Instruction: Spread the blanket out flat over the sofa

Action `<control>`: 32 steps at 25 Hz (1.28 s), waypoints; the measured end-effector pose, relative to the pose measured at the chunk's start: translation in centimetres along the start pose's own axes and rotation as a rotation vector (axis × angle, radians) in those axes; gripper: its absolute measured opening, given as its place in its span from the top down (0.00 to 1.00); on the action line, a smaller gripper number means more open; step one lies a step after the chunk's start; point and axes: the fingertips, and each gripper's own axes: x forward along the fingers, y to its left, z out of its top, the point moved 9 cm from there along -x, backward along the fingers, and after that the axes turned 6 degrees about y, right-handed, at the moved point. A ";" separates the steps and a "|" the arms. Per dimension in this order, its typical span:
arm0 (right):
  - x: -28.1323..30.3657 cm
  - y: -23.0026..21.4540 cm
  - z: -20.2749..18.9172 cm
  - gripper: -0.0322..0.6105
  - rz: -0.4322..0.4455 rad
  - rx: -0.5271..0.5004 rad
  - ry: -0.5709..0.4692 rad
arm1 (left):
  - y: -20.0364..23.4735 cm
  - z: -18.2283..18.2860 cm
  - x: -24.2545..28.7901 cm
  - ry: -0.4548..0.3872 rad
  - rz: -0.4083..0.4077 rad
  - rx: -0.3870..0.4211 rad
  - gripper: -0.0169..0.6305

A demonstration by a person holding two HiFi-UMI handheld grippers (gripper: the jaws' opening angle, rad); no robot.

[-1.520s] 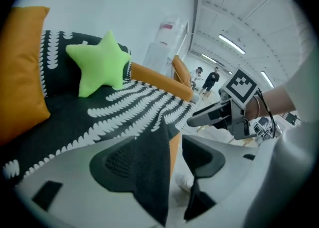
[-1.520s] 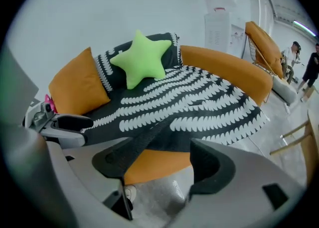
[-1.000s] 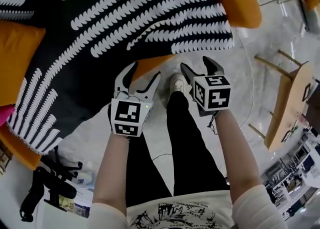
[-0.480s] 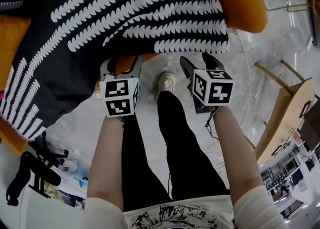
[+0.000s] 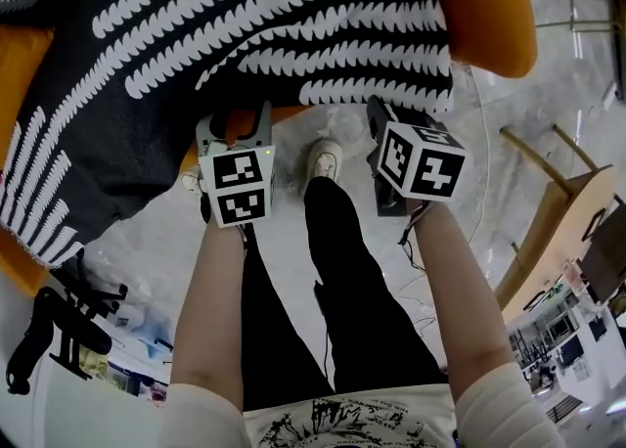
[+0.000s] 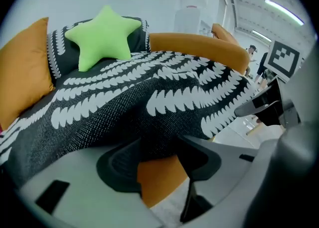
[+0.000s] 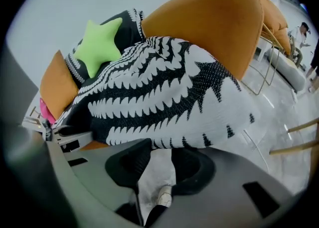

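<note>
Blanket [image 5: 274, 35] covers the sofa [image 5: 484, 6], with the hem hanging off its front and a star cushion [image 6: 102, 35] on it at the back. Your left claw [image 5: 235, 125] is closing with the hem between its jaws, unpinched. Your right claw [image 7: 158, 153] is closing too, hem at its tips.

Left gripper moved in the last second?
Yes. In the head view the left gripper has gone forward: it sat short of the blanket hem, and now its closing jaws straddle that hem.

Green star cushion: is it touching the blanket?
Touching. Left gripper view shows the green star cushion resting directly on the blanket, no gap.
</note>
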 end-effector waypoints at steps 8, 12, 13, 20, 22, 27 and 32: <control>-0.1 0.6 0.4 0.90 -0.034 -0.098 -0.006 | -1.7 0.2 0.2 0.024 -0.026 0.020 0.90; -0.4 -0.3 0.5 0.90 -0.050 -0.092 -0.006 | -2.9 -0.2 0.1 0.054 -0.067 -0.046 0.91; -0.4 -0.5 0.5 0.90 -0.045 -0.090 -0.007 | -3.1 -0.4 0.1 0.056 -0.072 -0.065 0.91; -2.7 -1.3 1.7 0.90 -0.048 -0.071 -0.018 | -4.7 0.1 -1.1 0.103 -0.123 -0.065 0.91; -3.0 -2.0 1.9 0.90 -0.064 -0.080 -0.012 | -5.6 0.2 -0.9 0.122 -0.140 -0.061 0.91; -2.9 -2.6 2.6 0.90 -0.053 -0.114 0.001 | -6.0 -0.2 0.3 0.139 -0.146 -0.148 0.90; -1.7 -5.0 1.0 0.90 -0.057 -0.098 0.019 | -7.9 -2.1 1.7 0.147 -0.139 -0.164 0.88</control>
